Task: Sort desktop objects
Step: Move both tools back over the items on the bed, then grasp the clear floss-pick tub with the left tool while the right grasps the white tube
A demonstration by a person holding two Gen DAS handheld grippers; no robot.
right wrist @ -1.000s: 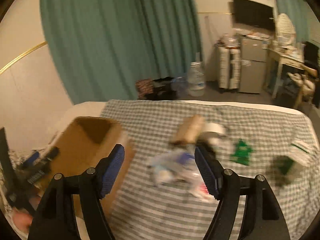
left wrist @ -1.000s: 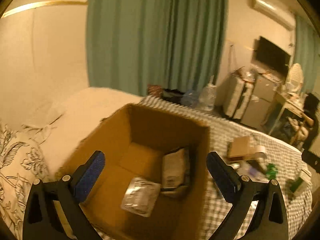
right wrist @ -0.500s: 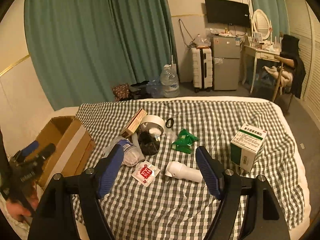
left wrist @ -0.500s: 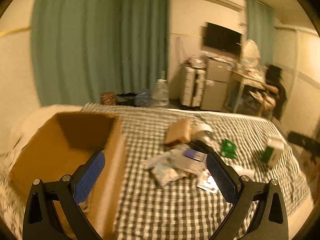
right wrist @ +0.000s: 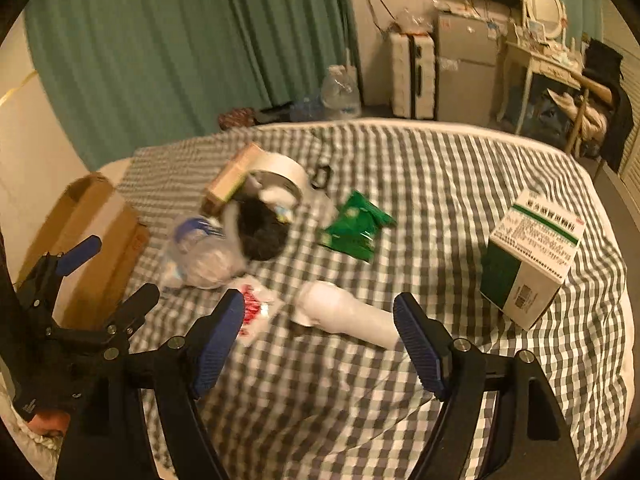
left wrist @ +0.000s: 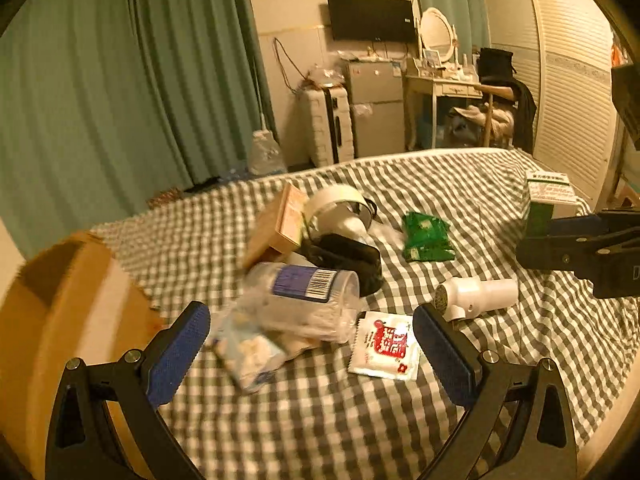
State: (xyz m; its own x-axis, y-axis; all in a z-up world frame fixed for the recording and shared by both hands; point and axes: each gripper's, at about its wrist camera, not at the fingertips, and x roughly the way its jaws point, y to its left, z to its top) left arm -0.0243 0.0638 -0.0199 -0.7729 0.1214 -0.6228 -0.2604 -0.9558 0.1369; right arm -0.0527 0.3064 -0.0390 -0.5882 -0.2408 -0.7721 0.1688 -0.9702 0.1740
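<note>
Over the checked bedspread (right wrist: 440,200), left gripper (left wrist: 312,344) and right gripper (right wrist: 320,336) gape empty; approach step, next descend on white bottle (right wrist: 348,316).

Cardboard box (right wrist: 96,240) open at bed's left edge; white bottle (right wrist: 348,314) lying flat; green-white carton (right wrist: 532,264) upright, right.

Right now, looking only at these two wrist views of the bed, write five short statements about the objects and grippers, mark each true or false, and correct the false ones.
1. The green packet lies on the checked cover. True.
2. The right gripper is clamped on the white bottle. False: its jaws are open and hold nothing.
3. The cardboard box sits at the left. True.
4. The green-and-white carton is inside that box. False: it stands on the cover at the right.
5. The left gripper is open. True.
</note>
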